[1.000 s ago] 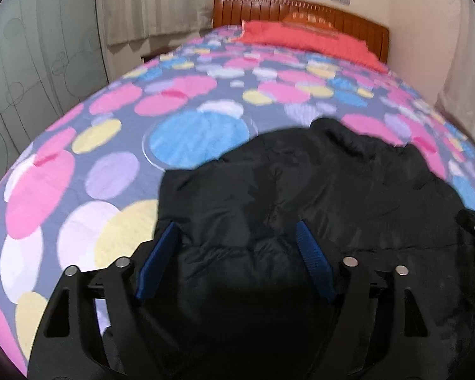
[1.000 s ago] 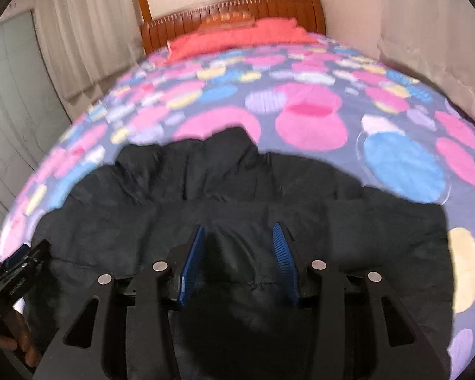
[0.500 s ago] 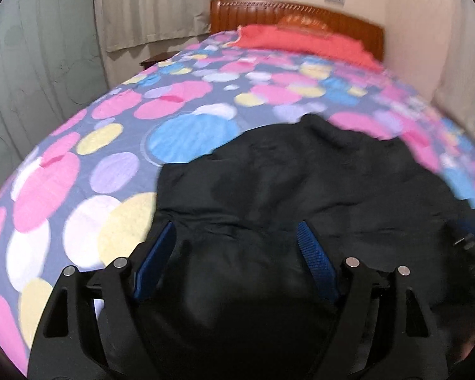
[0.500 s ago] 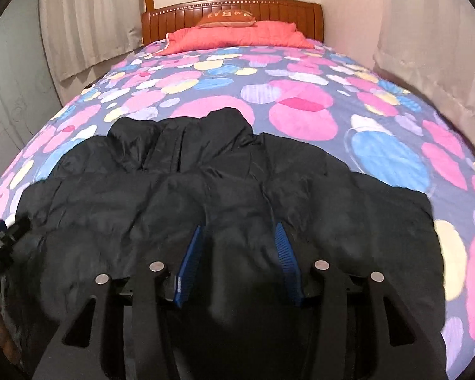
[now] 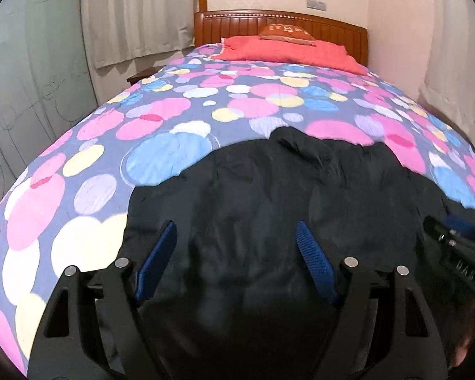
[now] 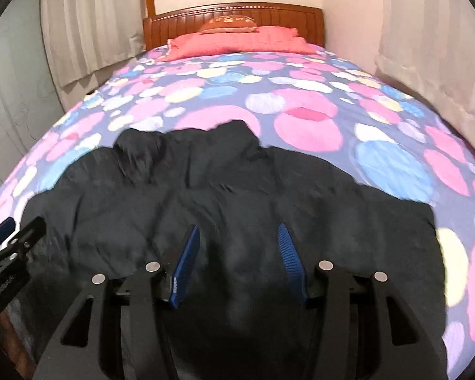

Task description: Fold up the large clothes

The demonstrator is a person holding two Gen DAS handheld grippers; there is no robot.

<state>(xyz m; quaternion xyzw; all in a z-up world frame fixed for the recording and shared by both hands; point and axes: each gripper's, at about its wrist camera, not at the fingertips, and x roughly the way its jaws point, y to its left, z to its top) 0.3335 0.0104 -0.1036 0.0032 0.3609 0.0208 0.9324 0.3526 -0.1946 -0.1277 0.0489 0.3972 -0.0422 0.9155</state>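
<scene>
Bed with a quilt of pink, blue, yellow and white circles, filling most of both views, running away to a wooden headboard at the far end. Curtains along the bed's left edge, a pale wall and more curtain close against its right edge. Wide stretch of bare quilt between the jacket and the head of the bed, with narrower strips of quilt showing along the left and right edges. Red pillows across the head of the bed, touching the headboard. Black puffy jacket spread flat across the near end of the bed, collar toward the headboard, far edge uneven and rumpled, left side edge stopping short of the bed's left edge, right side edge ending near the bed's right edge. Left gripper over the near left part of the jacket, blue pads spread wide, nothing visibly pinched between them. Right gripper over the near middle of the jacket, blue pads set at a moderate gap, nothing visibly held; contact with the fabric below not clear.
</scene>
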